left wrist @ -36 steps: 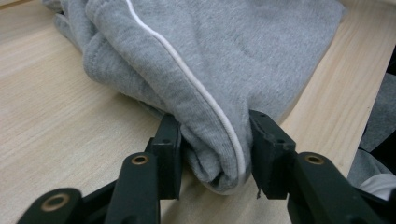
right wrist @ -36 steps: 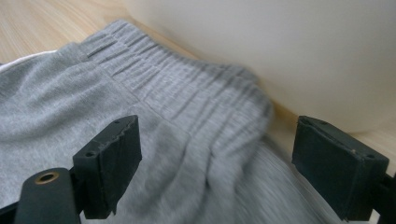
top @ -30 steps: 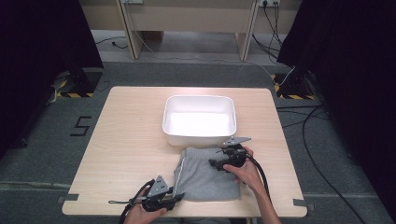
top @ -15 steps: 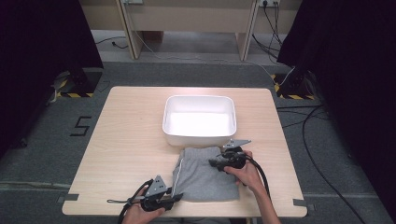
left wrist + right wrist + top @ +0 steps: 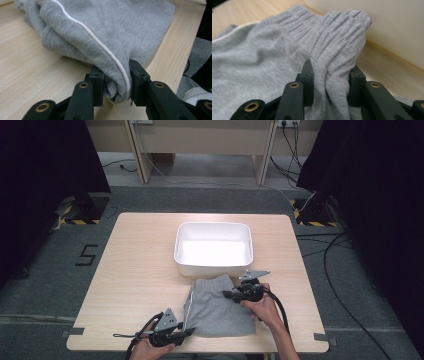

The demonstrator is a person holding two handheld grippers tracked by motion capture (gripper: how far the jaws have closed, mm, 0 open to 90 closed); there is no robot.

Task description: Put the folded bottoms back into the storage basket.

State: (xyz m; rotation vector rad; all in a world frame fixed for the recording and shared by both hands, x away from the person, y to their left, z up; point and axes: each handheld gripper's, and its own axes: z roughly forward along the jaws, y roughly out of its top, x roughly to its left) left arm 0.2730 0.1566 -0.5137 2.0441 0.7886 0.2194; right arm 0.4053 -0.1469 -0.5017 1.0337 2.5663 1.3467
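While both forearms enter from the near edge of the bench (image 5: 135, 265), the left hand (image 5: 145, 349) lies low at the front rim and the right hand (image 5: 262, 306) reaches farther in, turned toward the person's left. Left gripper (image 5: 187, 332): jaws clamped on the near-left corner of the grey garment (image 5: 217, 307) — in the left gripper view, the fold with its white piping (image 5: 100, 42) is pinched between them. Right gripper (image 5: 226, 294): jaws clamped on the ribbed waistband (image 5: 337, 42) at the garment's far-right corner, just in front of the white tub (image 5: 213, 248). Against the frame 1 second earlier, the right jaws, then standing wide over the cloth, have just been closing and now squeeze it; the left jaws have tightened slightly on the fold. Neither hand has shifted noticeably, and the garment lies flat in the same place, between the 2 grippers.
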